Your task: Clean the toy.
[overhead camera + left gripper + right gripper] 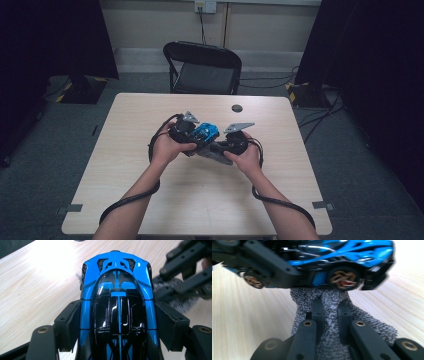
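Fingers of the left gripper (117, 332) clamp both sides of a glossy blue-and-black toy car (117, 305), whose long axis runs along them, above the pale wooden tabletop (37, 285). Right gripper (331, 315) fingers pinch a grey textured cloth (332, 302) touching the car's underside.

location, as i see it from my station: a lab or recording studio room. one pale wood table (150, 200) on grey carpet (45, 165); black curtains (380, 75) on both sides; stand bases with yellow-black hazard tape (300, 92); cables across the floor (320, 117); a wall socket (205, 6); one black folding chair (202, 67).
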Tool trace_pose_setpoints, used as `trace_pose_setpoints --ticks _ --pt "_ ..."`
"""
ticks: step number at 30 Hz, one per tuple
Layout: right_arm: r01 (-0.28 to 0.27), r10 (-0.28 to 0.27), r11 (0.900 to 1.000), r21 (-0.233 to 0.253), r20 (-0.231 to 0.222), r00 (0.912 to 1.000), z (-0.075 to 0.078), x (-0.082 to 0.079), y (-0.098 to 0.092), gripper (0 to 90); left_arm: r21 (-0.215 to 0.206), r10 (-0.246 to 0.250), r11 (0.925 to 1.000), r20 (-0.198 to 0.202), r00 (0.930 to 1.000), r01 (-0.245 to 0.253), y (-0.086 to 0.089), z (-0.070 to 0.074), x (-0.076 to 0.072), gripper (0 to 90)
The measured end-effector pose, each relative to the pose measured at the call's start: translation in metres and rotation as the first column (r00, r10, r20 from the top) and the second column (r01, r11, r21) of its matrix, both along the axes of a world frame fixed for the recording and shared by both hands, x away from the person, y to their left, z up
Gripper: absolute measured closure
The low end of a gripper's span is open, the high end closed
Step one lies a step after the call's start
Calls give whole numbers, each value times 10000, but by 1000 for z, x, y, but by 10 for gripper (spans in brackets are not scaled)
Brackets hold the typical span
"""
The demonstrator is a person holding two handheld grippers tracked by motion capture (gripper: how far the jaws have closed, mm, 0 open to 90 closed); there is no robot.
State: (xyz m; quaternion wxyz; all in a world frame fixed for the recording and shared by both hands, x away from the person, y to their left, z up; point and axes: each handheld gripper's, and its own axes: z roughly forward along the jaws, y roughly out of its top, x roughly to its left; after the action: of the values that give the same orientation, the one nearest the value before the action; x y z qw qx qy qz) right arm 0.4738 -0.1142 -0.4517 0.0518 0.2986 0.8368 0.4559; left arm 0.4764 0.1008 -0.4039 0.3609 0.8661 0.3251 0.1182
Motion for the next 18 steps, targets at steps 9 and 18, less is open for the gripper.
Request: trace_pose_setpoints --ticks 9,18 --pt "-511 512 9986 -103 33 9987 -4 -8 12 811 58 243 9997 -9 9997 -243 1 -3 5 283" --pt "-1051 1052 9944 -121 36 9944 -5 -16 26 811 105 563 9984 71 9984 -564 0 -6 11 283"
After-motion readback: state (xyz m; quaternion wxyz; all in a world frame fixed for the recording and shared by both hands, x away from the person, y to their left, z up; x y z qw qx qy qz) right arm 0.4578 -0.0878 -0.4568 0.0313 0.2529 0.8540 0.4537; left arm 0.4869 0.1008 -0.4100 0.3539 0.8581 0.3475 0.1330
